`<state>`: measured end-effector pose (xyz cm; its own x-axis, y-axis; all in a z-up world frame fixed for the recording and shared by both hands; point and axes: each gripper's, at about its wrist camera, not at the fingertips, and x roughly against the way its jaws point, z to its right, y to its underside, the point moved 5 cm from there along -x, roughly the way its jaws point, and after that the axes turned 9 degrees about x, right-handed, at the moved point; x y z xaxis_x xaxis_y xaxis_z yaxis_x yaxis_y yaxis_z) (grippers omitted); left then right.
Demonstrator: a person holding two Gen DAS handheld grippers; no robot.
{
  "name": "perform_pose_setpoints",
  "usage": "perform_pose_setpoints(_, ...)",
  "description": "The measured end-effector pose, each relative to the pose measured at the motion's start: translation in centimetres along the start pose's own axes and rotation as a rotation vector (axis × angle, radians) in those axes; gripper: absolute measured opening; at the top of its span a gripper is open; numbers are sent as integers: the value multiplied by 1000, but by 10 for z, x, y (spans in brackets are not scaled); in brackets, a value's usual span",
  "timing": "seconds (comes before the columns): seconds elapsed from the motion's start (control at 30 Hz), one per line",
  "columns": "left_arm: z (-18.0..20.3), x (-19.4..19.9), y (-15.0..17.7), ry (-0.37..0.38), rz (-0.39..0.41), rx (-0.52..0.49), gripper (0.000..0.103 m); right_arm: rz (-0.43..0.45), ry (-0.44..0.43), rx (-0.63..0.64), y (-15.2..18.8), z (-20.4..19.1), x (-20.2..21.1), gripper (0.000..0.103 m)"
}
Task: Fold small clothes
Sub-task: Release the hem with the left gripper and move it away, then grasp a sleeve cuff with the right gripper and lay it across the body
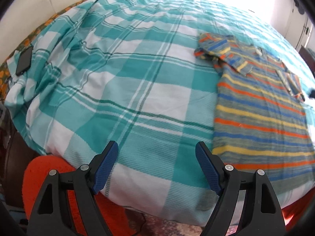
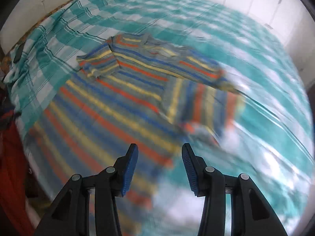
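Note:
A small striped shirt (image 1: 261,114) in grey, orange, yellow and blue lies flat on the teal and white checked bedspread (image 1: 128,90). In the left wrist view it fills the right side, one sleeve (image 1: 214,47) bunched at its upper left. My left gripper (image 1: 157,147) hangs open over bare bedspread, just left of the shirt's hem, holding nothing. The right wrist view is blurred by motion: the shirt (image 2: 110,102) spreads across the middle, its right side (image 2: 204,102) folded over onto the body. My right gripper (image 2: 159,150) is open above the shirt's lower right edge, nothing between its pads.
A dark phone (image 1: 24,61) lies near the bed's left edge. Orange-red cloth (image 1: 45,169) hangs below the bed's near edge, over a patterned floor. A white wall (image 1: 29,5) runs behind the bed, with bright light at the far right.

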<state>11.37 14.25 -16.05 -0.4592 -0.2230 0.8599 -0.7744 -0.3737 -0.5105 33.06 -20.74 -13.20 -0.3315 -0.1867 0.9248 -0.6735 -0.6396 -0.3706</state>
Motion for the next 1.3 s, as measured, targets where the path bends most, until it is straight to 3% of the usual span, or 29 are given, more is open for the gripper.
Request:
perform_pose_setpoints(0.07, -6, -4, 1, -5, -8, 12, 82, -22, 0, -2, -26, 5, -49, 46)
perform_pose_setpoints(0.2, -5, -10, 1, -14, -30, 16, 82, -40, 31, 0, -39, 10, -109, 46)
perform_pose_setpoints(0.27, -3, -14, 1, -21, -42, 5, 82, -26, 31, -19, -36, 19, -121, 23)
perform_pose_setpoints(0.3, -1, -14, 2, -24, -44, -3, 82, -3, 26, -50, -35, 26, -116, 6)
perform_pose_setpoints(0.4, 2, -16, 3, -29, -45, -20, 82, 146, -1, -270, -15, 80, -66, 6)
perform_pose_setpoints(0.53, 3, -19, 4, -25, -61, -10, 82, 289, 3, -605, 57, 176, 2, 6)
perform_pose_setpoints(0.63, 3, -21, 5, -26, -78, 2, 82, 284, 35, -774, 119, 227, 13, 6)
perform_pose_setpoints(0.77, 3, -19, 6, -35, -76, 7, 82, 281, -17, -960, 176, 251, -4, 6)
perform_pose_setpoints(0.93, -2, -18, 9, -59, -88, 21, 82, 295, -46, -1031, 200, 249, -19, 6)
perform_pose_setpoints(1.1, -3, -19, 9, -66, -91, 29, 82, 276, 54, -1066, 217, 242, -8, 6)
perform_pose_setpoints(1.3, 3, -20, 11, -82, -88, -13, 82, 185, 158, -1073, 221, 240, -17, 4)
